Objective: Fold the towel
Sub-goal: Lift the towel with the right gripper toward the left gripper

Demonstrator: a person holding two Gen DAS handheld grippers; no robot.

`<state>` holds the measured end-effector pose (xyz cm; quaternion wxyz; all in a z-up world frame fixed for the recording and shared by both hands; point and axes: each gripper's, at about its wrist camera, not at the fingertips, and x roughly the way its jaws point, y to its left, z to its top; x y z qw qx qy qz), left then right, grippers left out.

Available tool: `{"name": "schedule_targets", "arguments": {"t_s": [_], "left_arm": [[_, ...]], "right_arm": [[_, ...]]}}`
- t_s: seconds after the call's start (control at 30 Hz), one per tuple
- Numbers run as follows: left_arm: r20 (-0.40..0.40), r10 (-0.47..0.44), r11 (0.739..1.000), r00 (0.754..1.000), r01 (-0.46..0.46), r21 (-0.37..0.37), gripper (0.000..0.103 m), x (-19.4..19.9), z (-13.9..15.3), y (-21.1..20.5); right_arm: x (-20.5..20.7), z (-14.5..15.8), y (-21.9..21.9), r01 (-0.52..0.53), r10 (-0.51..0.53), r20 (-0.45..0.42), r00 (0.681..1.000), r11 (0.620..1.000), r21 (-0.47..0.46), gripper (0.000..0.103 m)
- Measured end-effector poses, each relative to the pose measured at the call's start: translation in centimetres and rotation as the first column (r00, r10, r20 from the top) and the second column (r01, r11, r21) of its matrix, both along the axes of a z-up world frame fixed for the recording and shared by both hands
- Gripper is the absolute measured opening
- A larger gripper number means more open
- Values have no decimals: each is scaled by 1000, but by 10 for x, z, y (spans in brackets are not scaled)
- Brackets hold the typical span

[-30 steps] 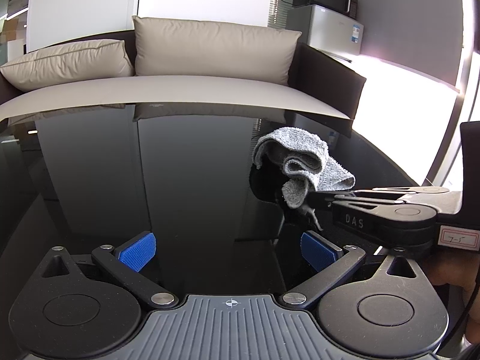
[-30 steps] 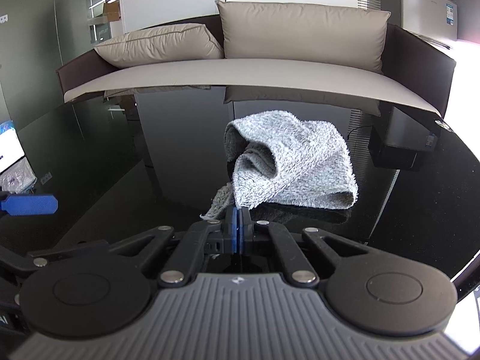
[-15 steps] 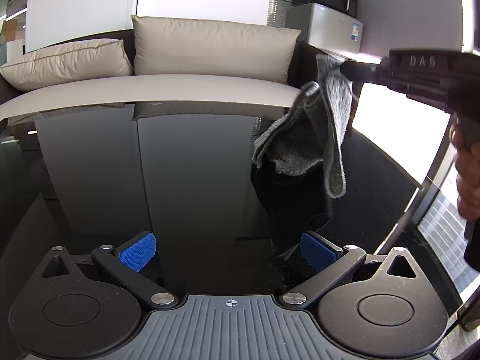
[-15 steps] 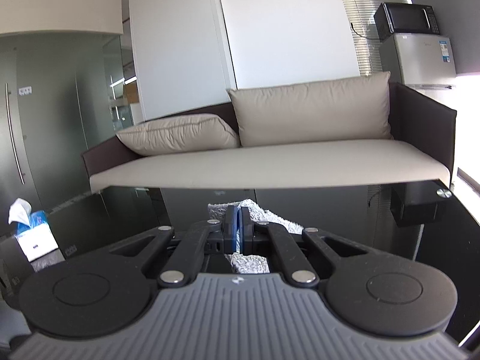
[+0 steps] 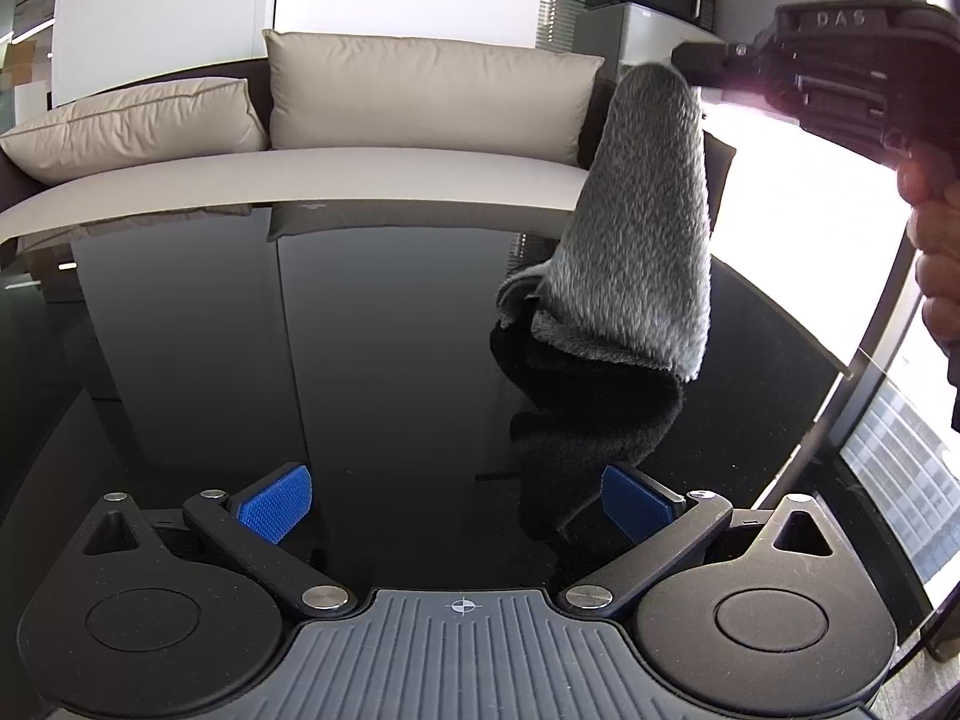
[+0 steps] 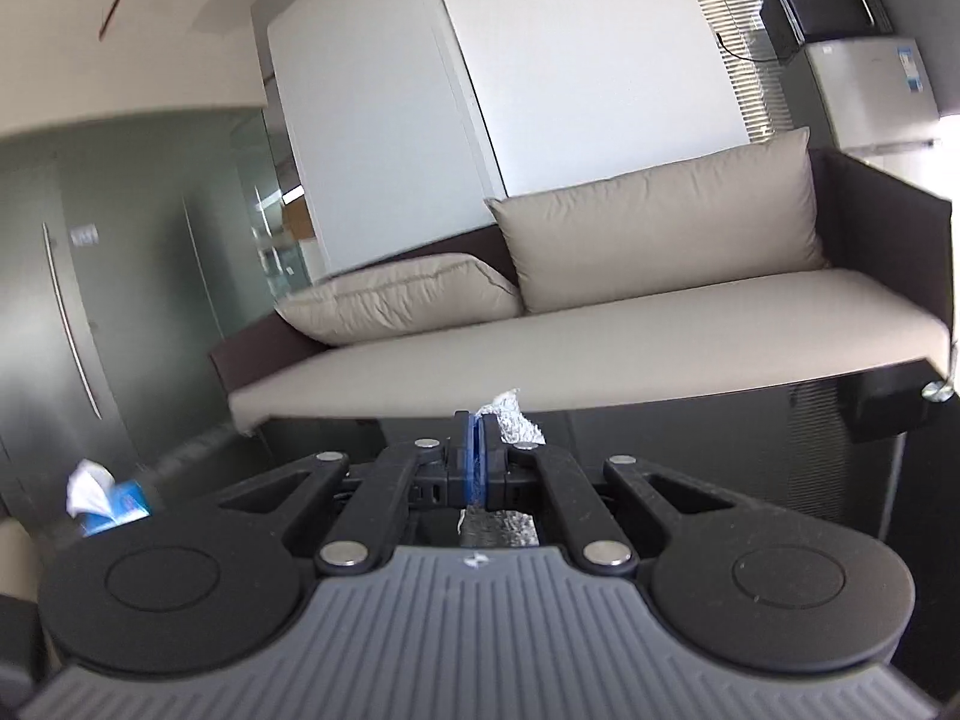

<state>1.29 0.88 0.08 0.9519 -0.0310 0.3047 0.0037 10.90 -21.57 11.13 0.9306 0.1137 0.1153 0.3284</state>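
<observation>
Towel (image 5: 636, 228) mottled grey; tongs (image 5: 456, 507) black, pads (image 5: 273, 507) blue; table (image 5: 360, 330) glossy black; cushions (image 5: 420, 96) beige.

Your right tool (image 6: 478, 468) pinches a corner of the grey towel (image 6: 510, 423) between its blue pads. Beyond lies the beige sofa (image 6: 600, 342); a tissue box (image 6: 111, 507) sits far left.

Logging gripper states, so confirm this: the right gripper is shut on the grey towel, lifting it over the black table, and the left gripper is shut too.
Wrong on the left gripper: the left wrist view shows its jaws wide apart, holding nothing. The right gripper is shut on the grey towel, lifted over the black table.
</observation>
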Motion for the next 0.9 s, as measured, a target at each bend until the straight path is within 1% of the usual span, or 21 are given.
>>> {"name": "schedule_targets", "arguments": {"t_s": [0.03,0.1,0.13,0.2,0.3,0.43,0.5,0.6,0.77,0.9], "left_arm": [[9,-1,1000,1000,1,-2,102,0,1,0],[39,-3,1000,999,3,-5,102,-3,5,1],[61,-2,1000,998,3,-7,102,-4,7,2],[88,-1,1000,996,2,-19,102,-6,11,4],[131,-7,998,991,14,-54,102,-4,19,10],[158,-21,997,987,31,-65,102,0,23,13],[171,-28,997,985,40,-71,102,1,26,15],[191,-38,995,981,54,-79,102,4,29,17],[187,-52,995,981,66,-70,102,14,28,14],[190,-59,994,980,75,-80,102,21,28,17]], "right_arm": [[-2,4,-2,-5,5,10,1000,1000,10,1],[-7,10,1,-8,10,40,999,999,-41,1],[-7,9,2,-21,22,36,999,999,-41,1],[-10,5,0,-62,63,27,998,998,-29,1],[-16,1,4,-149,151,35,988,986,-75,1],[-20,-15,6,-231,234,18,972,967,-111,1],[-23,-21,6,-245,248,7,969,960,-134,1],[-23,-28,4,-260,261,-11,965,956,-133,1],[-25,-33,3,-282,281,-24,959,950,-136,1],[-22,-38,3,-291,289,-34,957,946,-141,1]]}}
